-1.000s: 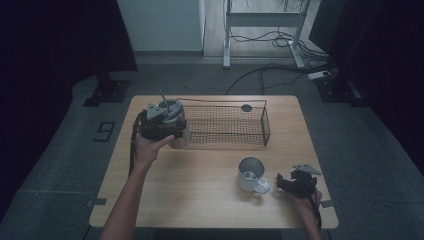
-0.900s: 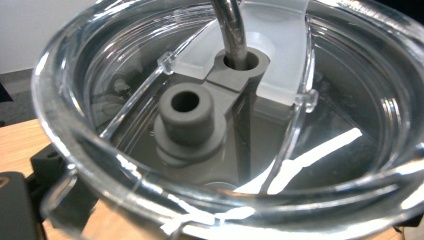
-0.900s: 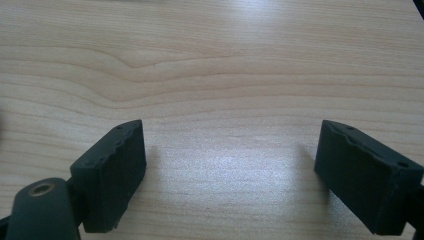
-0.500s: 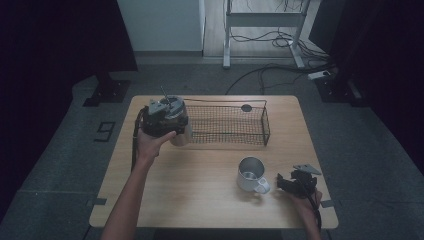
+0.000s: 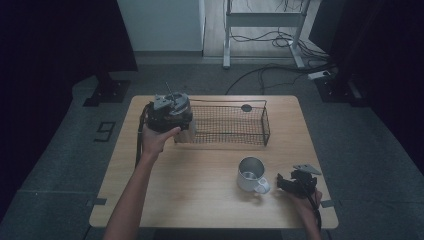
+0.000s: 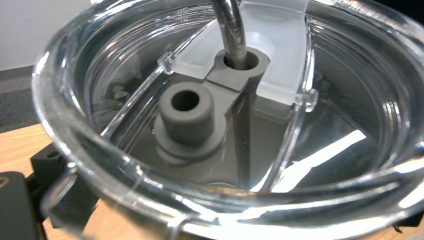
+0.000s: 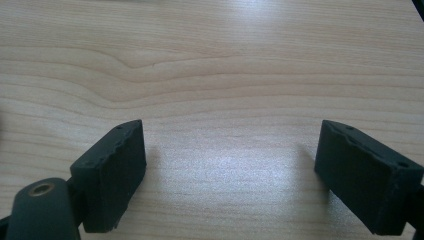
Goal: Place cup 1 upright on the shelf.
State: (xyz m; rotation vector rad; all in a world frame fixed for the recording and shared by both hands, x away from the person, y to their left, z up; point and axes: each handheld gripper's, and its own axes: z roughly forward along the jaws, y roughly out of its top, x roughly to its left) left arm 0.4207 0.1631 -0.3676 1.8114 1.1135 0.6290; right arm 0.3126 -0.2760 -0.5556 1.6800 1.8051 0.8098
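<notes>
My left gripper (image 5: 182,127) is held over the left end of a black wire basket (image 5: 260,131). It is shut on a clear plastic tumbler (image 5: 187,132). In the left gripper view the tumbler's clear lid (image 6: 100,90) sits very close, with a grey stopper (image 6: 189,116) and a metal straw (image 6: 231,25) through it; one black fingertip (image 6: 52,167) shows at the lower left. My right gripper (image 5: 287,184) (image 7: 230,175) rests on the table near the front right, open, with bare wood between its jaws. A metal mug (image 5: 250,174) stands just left of it.
The wooden table (image 5: 185,190) stands on a grey floor. A small dark round thing (image 5: 246,107) lies at the basket's far edge. Cables (image 5: 270,37) and a metal frame (image 5: 227,35) lie beyond the table.
My left gripper has carried the tumbler slightly right and away from me, closer to the basket's left end. The right gripper and the mug have stayed put.
</notes>
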